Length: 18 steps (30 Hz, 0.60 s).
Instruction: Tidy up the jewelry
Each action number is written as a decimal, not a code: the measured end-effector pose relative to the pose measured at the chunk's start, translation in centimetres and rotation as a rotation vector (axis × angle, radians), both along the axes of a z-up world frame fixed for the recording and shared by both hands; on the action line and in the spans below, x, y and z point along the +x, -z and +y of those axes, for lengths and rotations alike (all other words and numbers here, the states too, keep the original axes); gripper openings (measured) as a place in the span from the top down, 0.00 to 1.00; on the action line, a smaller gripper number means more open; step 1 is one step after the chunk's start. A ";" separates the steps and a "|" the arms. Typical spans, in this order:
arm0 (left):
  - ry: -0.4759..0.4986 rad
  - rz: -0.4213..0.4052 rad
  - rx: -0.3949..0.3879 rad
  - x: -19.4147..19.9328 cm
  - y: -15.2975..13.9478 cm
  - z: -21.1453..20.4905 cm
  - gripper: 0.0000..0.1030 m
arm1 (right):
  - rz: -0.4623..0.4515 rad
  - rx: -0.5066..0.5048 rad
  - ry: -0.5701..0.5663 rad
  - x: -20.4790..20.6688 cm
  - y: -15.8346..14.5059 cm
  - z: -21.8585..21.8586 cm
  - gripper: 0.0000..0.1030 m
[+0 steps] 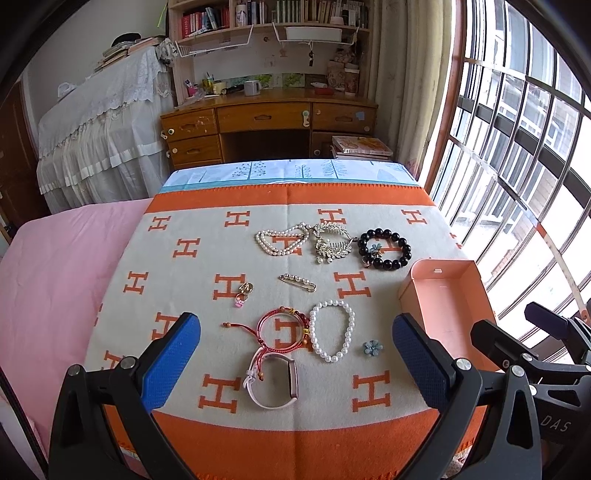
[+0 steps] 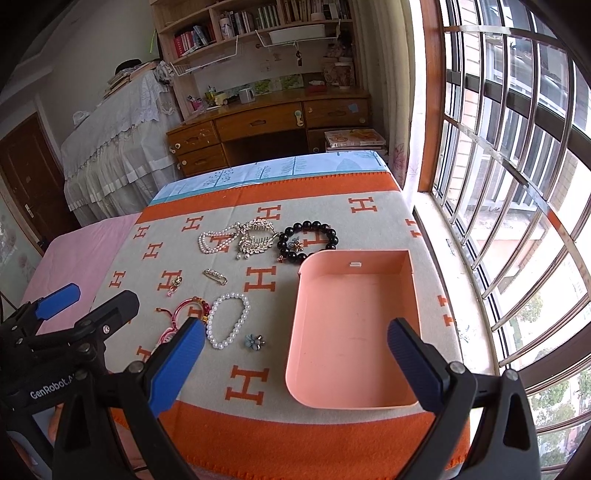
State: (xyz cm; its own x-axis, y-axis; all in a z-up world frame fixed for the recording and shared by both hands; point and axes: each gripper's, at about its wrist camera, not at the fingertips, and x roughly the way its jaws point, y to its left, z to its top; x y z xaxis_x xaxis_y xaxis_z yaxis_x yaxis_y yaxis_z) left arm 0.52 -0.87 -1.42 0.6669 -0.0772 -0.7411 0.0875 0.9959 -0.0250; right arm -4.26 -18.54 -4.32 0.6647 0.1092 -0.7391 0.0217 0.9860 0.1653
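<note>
Hovering left hand-held gripper (image 1: 295, 354) | pearl bracelet (image 1: 331, 330) between fingers (untouched) | jaws apart

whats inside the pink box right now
Nothing: the pink box shows only its bare floor and a small white tab on the far wall. The right gripper fingers hide the near corners. All the jewelry, including the white pearl bracelet, lies outside on the blanket.

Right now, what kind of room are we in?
Probably a bedroom or study at home. There's a wooden desk under bookshelves, a barred window, and a bed with a pink sheet beside the orange blanket holding the jewelry.
</note>
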 end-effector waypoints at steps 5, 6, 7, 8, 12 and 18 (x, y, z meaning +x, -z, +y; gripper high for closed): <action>-0.001 0.001 0.000 -0.2 0.2 0.0 0.01 | 0.000 0.002 -0.001 -0.1 0.0 0.0 0.03; -0.001 0.001 0.000 -0.2 0.2 0.0 0.01 | 0.001 0.003 -0.001 -0.1 0.1 0.0 0.03; 0.000 0.002 0.000 -0.2 0.2 0.0 0.01 | 0.001 0.003 -0.002 -0.1 0.1 0.0 0.03; -0.001 0.001 0.000 -0.2 0.2 0.0 0.01 | 0.002 0.003 -0.003 -0.1 0.2 0.1 0.03; 0.000 0.004 -0.002 -0.4 0.4 0.2 0.01 | 0.002 0.005 -0.004 -0.1 0.2 0.1 0.03; 0.002 0.018 -0.001 -0.7 0.7 0.7 0.01 | 0.002 0.004 -0.004 -0.2 0.3 0.2 0.03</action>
